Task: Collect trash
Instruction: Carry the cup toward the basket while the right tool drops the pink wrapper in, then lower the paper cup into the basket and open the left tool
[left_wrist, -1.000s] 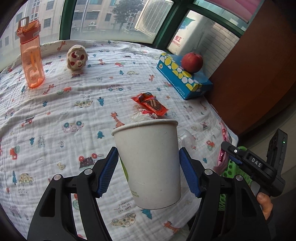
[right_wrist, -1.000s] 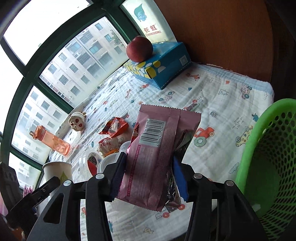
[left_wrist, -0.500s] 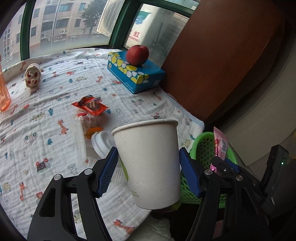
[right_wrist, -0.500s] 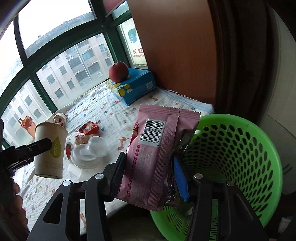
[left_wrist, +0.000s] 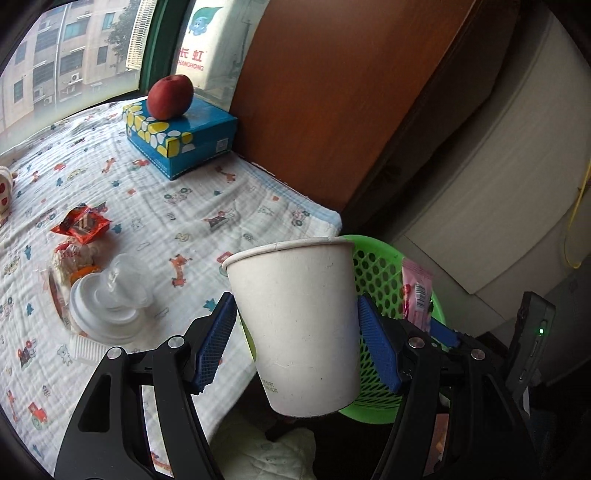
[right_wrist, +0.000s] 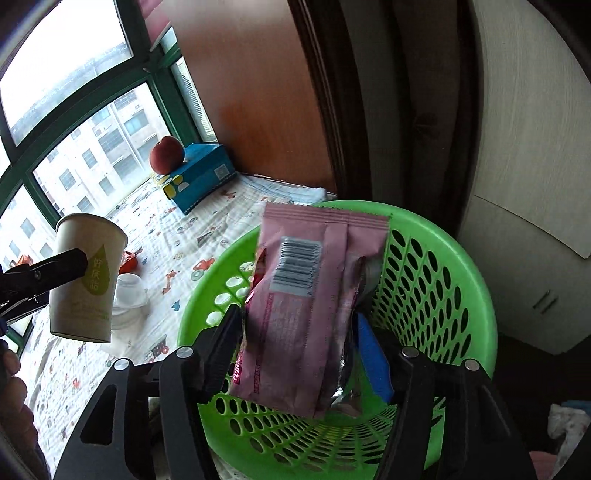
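Grippers are both loaded over the table edge: the left gripper (left_wrist: 297, 343) is clamping an upright white paper cup (left_wrist: 299, 325), while the right gripper (right_wrist: 297, 350) has just been opening its jaws around a pink snack wrapper (right_wrist: 306, 306) hanging above the green basket (right_wrist: 443, 258). Farther off, an apple (left_wrist: 170, 96) is resting on a blue tissue box (left_wrist: 181, 142).

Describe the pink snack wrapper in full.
The pink snack wrapper is a crinkled, glossy foil-lined packet with a crimped top edge, a back seam and a white barcode label. It stands nearly upright, tilted slightly, between the fingers of the right gripper, whose jaws have just been opening, directly over the green basket. Its lower end looks torn, with silver lining showing.
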